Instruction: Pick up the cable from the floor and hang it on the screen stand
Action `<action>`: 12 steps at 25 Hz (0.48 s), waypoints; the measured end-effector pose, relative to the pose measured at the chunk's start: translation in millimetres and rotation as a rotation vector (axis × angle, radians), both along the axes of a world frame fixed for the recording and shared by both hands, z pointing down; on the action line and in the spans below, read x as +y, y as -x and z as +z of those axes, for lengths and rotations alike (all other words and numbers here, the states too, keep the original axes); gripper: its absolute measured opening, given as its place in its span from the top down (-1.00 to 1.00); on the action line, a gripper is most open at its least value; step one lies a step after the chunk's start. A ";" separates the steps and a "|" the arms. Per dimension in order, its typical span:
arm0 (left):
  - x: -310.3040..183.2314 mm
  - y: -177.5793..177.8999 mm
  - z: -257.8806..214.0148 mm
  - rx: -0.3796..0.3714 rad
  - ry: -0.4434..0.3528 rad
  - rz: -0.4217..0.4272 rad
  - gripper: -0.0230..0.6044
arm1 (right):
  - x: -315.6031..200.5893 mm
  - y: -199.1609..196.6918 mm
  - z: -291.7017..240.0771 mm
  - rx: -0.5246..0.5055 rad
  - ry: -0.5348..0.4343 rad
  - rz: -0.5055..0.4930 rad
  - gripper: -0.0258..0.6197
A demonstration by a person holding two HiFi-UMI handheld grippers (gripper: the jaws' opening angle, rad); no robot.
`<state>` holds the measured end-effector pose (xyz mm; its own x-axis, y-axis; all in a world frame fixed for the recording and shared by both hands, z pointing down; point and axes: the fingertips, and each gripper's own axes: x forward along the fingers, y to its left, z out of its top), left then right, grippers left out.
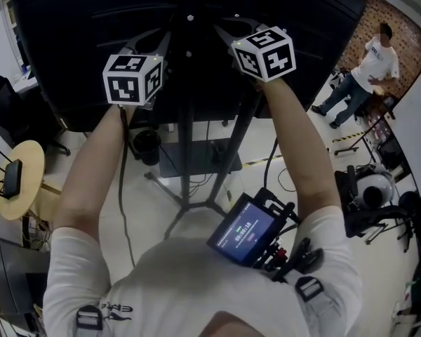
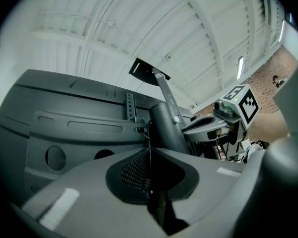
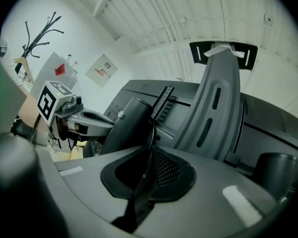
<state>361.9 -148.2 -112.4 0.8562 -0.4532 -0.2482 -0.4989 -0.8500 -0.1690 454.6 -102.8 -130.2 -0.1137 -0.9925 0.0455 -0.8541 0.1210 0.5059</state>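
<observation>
Head view: 2 grippers, each with 1 marker cube, both raised against the back of 1 black screen (image 1: 77, 20) on 1 screen stand (image 1: 186, 139). left gripper (image 1: 149, 48) is left of the stand's post, right gripper (image 1: 231, 35) is right of it. 1 cable (image 1: 121, 167): thin, black, hanging from under the left gripper, long axis running down beside the forearm toward the floor. Off-task: 1 router (image 1: 10, 170) on 1 round table (image 1: 28, 153) at left, 1 person (image 1: 375, 65) standing top right, 1 chest-mounted display (image 1: 244, 232).

Left gripper view: jaws nearly together and pinching the cable (image 2: 150, 143). It is a single thin black strand running straight up from the jaws to the bracket on the stand's post (image 2: 166, 125), so its axis is upright. The right gripper shows just beyond the post.

Right gripper view: jaws likewise closed down onto the same thin black cable (image 3: 152, 133). The strand rises from the jaws with a slight bow and reaches the stand's post, axis near upright. The left gripper shows at the post's far side.
</observation>
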 end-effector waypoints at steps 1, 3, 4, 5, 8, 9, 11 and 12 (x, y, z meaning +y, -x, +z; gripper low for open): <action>0.0 -0.1 -0.4 0.005 -0.001 -0.003 0.87 | -0.1 -1.0 0.3 -0.006 0.001 -0.002 0.79; 0.2 0.7 -1.3 0.024 -0.004 -0.007 0.87 | -0.6 -1.9 0.9 -0.019 -0.002 -0.007 0.79; 0.4 1.7 -1.8 0.037 -0.006 -0.007 0.87 | -0.8 -1.9 1.3 -0.027 -0.005 -0.010 0.79; 0.6 3.1 -2.3 0.053 -0.008 -0.007 0.87 | -1.1 -1.7 1.9 -0.034 -0.008 -0.014 0.79; 1.7 9.8 -3.0 0.103 -0.018 -0.010 0.87 | -1.5 -2.6 5.7 -0.063 -0.016 -0.024 0.79; 2.7 12.9 -2.7 0.120 -0.020 -0.010 0.87 | -1.1 -4.0 8.2 -0.075 -0.016 -0.026 0.79; 5.3 19.9 -1.0 0.159 -0.019 -0.005 0.87 | 0.8 -9.0 14.4 -0.101 -0.017 -0.028 0.79; 6.3 23.5 0.7 0.177 -0.015 -0.004 0.87 | 2.2 -11.8 17.3 -0.115 -0.020 -0.032 0.80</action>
